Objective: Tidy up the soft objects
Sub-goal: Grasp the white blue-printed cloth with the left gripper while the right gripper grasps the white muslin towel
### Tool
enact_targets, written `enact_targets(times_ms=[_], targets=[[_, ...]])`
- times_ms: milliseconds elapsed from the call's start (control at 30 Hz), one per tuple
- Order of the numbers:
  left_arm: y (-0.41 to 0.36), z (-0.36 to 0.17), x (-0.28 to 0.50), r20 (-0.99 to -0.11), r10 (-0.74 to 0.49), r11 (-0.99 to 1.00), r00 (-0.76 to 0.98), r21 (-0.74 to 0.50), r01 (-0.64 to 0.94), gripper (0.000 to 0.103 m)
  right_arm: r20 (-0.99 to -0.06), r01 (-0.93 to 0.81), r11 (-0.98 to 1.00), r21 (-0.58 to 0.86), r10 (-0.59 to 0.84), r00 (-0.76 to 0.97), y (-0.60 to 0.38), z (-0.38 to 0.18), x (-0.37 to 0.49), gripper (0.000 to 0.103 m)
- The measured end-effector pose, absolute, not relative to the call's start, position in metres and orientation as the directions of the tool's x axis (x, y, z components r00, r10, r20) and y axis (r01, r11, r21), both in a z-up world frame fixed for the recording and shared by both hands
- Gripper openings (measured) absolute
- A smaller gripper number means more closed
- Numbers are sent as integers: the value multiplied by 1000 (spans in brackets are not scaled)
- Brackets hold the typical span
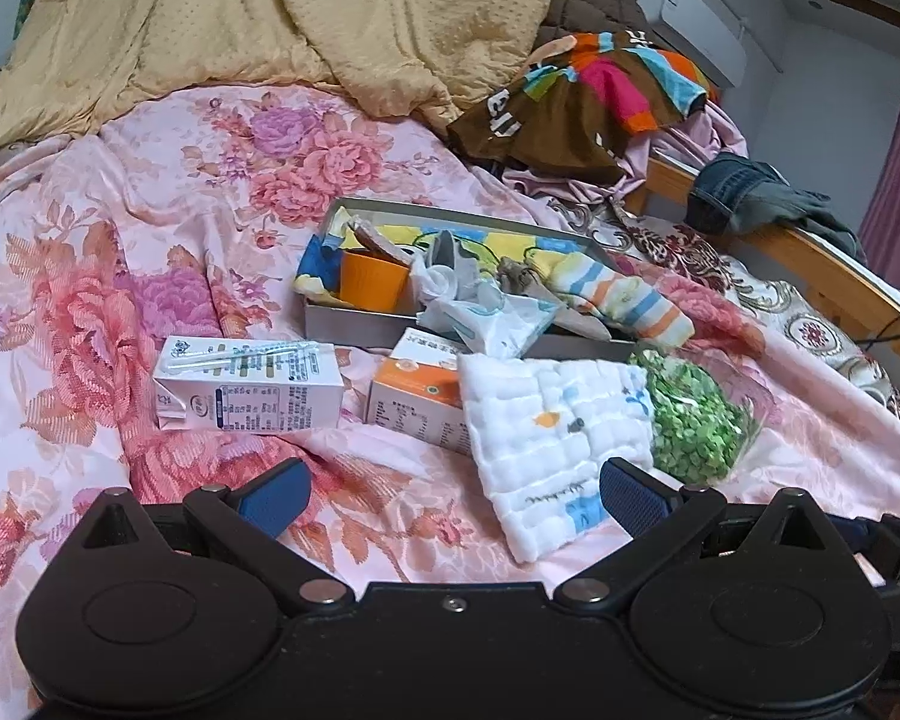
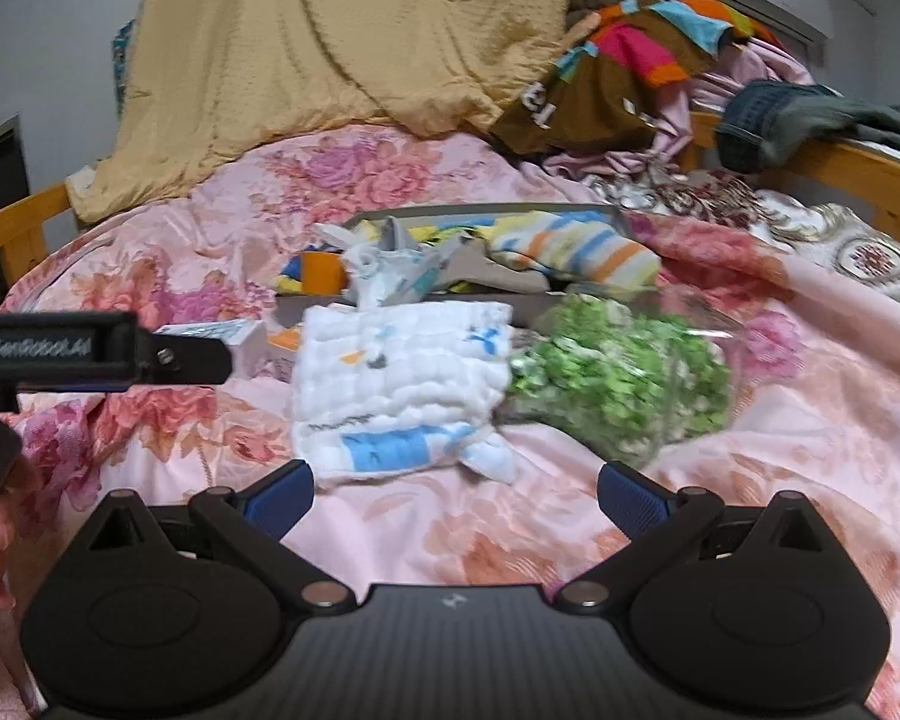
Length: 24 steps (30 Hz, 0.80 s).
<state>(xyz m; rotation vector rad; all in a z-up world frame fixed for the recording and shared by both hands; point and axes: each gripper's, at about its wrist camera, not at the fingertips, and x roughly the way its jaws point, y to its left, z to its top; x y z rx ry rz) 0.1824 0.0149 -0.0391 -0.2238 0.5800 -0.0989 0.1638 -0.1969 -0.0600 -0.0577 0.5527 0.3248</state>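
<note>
Washcloth, the white quilted square with blue trim and small printed figures, lies flat on the floral bedspread in front of the grey tray, its far edge resting on an orange-and-white carton and its right side just beside a clear bag of green pieces. It looks light, limp and thick-woven, so it should fold over itself when lifted rather than hold any shape; nothing about it looks fragile or slippery. The near hem with the blue band, or the loose corner curling up at its lower right, looks like the best place to pinch, since that edge is free of the carton and the bag.

A striped sock hangs over the tray's front wall, another soft piece already partly inside with an orange cup and crumpled wrappers.

The right tongs hover low over the bedspread, pointed straight at the washcloth's near hem, spread wide with nothing between them. The left tongs sit slightly further left, also fully spread and empty, with the washcloth's near corner close to the right fingertip. A milk carton lies on its side well to the left.
</note>
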Motion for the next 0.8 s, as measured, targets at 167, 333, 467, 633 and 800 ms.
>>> enact_targets(times_ms=[167, 333, 467, 633, 800], targets=[[18, -41, 195, -532, -154, 965, 832, -260, 13, 102, -490, -338, 941, 33, 310, 815, -183, -61, 182, 103], [17, -41, 203, -520, -178, 962, 835, -272, 35, 102, -459, -370, 928, 31, 342, 820, -171, -64, 202, 103], [18, -37, 210, -508, -190, 963, 840, -264, 57, 102, -455, -400, 916, -23, 346, 820, -160, -69, 208, 103], [17, -29, 228, -503, -222, 961, 835, -258, 99, 102, -447, -435, 897, -78, 359, 820, -149, -72, 213, 103], [19, -28, 252, -521, -233, 960, 821, -259, 108, 102, -451, -454, 883, -118, 360, 817, -140, -75, 224, 103]])
